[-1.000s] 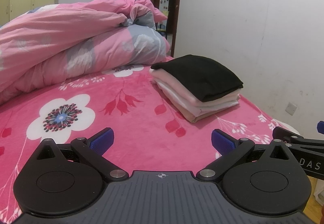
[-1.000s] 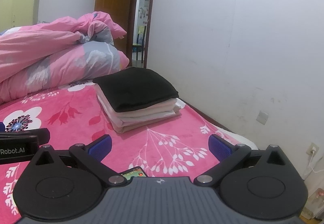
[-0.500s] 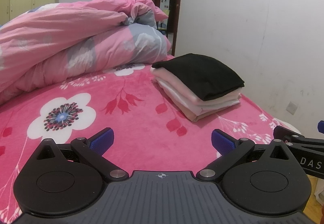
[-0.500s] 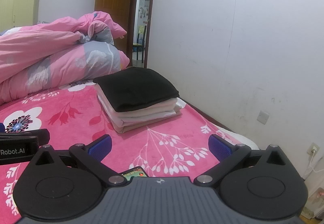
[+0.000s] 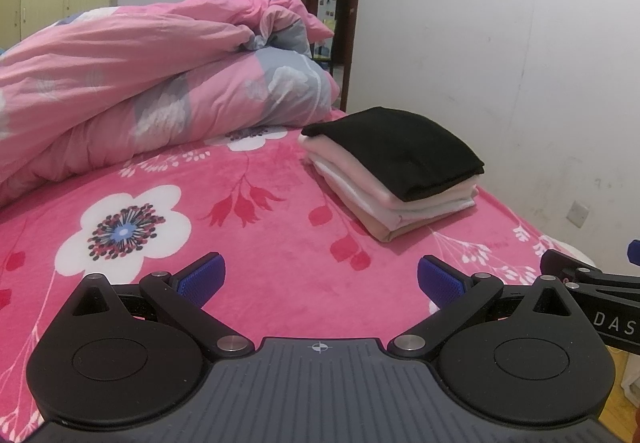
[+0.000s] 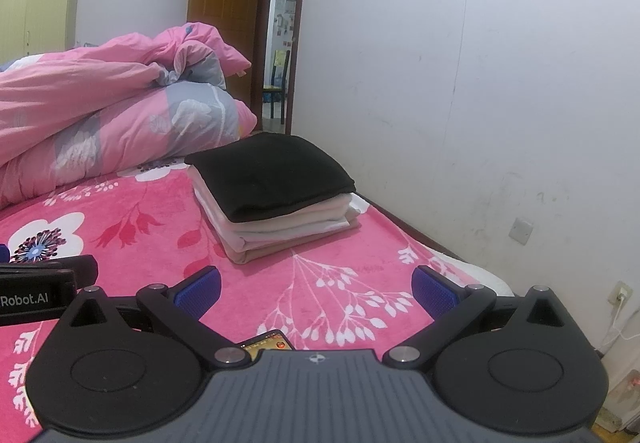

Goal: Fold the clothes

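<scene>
Left wrist view: I am holding the left gripper (image 5: 318, 279) spread wide, gripping nothing, above the pink floral bed (image 5: 256, 243); stack of folded clothes (image 5: 394, 171) lying ahead, near the wall.
Right wrist view: I am holding the right gripper (image 6: 316, 289) wide, empty; stack (image 6: 276, 195) lying ahead beside the duvet (image 6: 116, 115)

Both cams sit low at the back of their claws, looking fwd along the fingers over the bed (image 5: 260, 243). Left wrist cam: left gripper (image 5: 319, 279) in the foreground, clothes stack (image 5: 392, 171) ahead-right of the claw, near. Right wrist cam: right gripper (image 6: 316, 287) in the foreground, same stack (image 6: 272, 195) ahead, slightly left. Shared: stack, pink duvet (image 5: 160, 83) (image 6: 100, 103), doorway, wall. Each cam catches the other claw at its frame edge.
</scene>
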Action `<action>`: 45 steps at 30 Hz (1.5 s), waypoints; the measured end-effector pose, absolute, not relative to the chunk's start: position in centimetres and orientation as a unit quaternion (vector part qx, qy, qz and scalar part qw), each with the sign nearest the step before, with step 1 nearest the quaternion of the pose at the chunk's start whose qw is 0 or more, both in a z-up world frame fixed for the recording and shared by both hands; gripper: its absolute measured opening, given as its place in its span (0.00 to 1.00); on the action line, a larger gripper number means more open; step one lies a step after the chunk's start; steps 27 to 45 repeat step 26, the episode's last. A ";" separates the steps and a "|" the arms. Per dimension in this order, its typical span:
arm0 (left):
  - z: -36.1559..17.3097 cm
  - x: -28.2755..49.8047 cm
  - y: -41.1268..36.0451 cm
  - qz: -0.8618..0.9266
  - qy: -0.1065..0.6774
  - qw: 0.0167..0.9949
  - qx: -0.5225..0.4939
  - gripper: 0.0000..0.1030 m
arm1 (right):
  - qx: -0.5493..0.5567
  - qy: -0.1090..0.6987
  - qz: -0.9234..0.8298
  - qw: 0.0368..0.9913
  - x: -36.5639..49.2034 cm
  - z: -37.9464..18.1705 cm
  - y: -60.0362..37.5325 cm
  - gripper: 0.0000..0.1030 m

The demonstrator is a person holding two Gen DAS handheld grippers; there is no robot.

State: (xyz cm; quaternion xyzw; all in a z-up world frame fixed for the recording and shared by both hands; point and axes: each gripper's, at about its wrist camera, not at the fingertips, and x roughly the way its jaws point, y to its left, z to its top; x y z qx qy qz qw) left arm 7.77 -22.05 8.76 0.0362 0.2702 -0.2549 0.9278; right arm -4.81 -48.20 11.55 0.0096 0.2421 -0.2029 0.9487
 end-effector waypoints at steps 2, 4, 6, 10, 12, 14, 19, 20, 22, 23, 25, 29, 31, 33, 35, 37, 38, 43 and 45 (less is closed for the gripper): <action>8.7 7.8 -22.0 -0.255 0.271 0.928 0.036 1.00 | 0.009 0.243 -0.203 0.949 -4.8 11.6 -48.2 1.00; 8.7 7.8 -22.0 -0.255 0.272 0.927 0.036 1.00 | 0.009 0.243 -0.203 0.948 -4.7 11.6 -48.1 1.00; 8.7 7.8 -22.1 -0.254 0.273 0.927 0.036 1.00 | 0.009 0.244 -0.203 0.948 -4.7 11.5 -48.1 1.00; 8.7 7.8 -22.0 -0.255 0.274 0.927 0.035 1.00 | 0.009 0.245 -0.203 0.948 -4.7 11.5 -48.1 1.00; 8.7 7.8 -22.0 -0.254 0.275 0.927 0.035 1.00 | 0.009 0.244 -0.202 0.948 -4.7 11.5 -48.1 1.00; 8.7 7.8 -22.0 -0.254 0.275 0.927 0.034 1.00 | 0.009 0.244 -0.202 0.949 -4.7 11.5 -48.1 1.00; 8.7 7.8 -21.9 -0.255 0.276 0.926 0.034 1.00 | 0.009 0.245 -0.201 0.948 -4.7 11.5 -48.1 1.00; 8.7 7.9 -21.9 -0.254 0.276 0.926 0.034 1.00 | 0.009 0.245 -0.201 0.948 -4.7 11.5 -48.1 1.00; 8.7 7.9 -21.9 -0.254 0.277 0.926 0.033 1.00 | 0.008 0.245 -0.201 0.948 -4.7 11.5 -48.1 1.00; 8.6 7.9 -21.9 -0.254 0.277 0.926 0.033 1.00 | 0.008 0.245 -0.202 0.948 -4.7 11.6 -48.0 1.00; 8.6 7.9 -21.9 -0.253 0.278 0.926 0.033 1.00 | 0.008 0.245 -0.201 0.948 -4.6 11.6 -48.0 1.00; 8.6 8.0 -21.9 -0.253 0.278 0.926 0.033 1.00 | 0.008 0.245 -0.201 0.948 -4.7 11.6 -48.0 1.00; 8.6 8.0 -21.9 -0.253 0.278 0.926 0.033 1.00 | 0.008 0.245 -0.201 0.948 -4.7 11.6 -48.0 1.00; 8.6 8.0 -21.9 -0.253 0.278 0.926 0.033 1.00 | 0.008 0.245 -0.201 0.948 -4.7 11.6 -48.0 1.00; 8.6 8.0 -21.9 -0.253 0.278 0.926 0.033 1.00 | 0.008 0.245 -0.201 0.948 -4.7 11.6 -48.0 1.00; 8.6 8.0 -21.9 -0.253 0.278 0.926 0.033 1.00 | 0.008 0.245 -0.201 0.948 -4.7 11.6 -48.0 1.00; 8.6 8.0 -21.9 -0.253 0.278 0.926 0.033 1.00 | 0.008 0.245 -0.201 0.948 -4.7 11.6 -48.0 1.00; 8.6 8.0 -21.9 -0.253 0.278 0.926 0.033 1.00 | 0.008 0.245 -0.201 0.948 -4.7 11.6 -48.0 1.00; 8.6 8.0 -21.9 -0.253 0.278 0.926 0.033 1.00 | 0.008 0.245 -0.201 0.948 -4.7 11.6 -48.0 1.00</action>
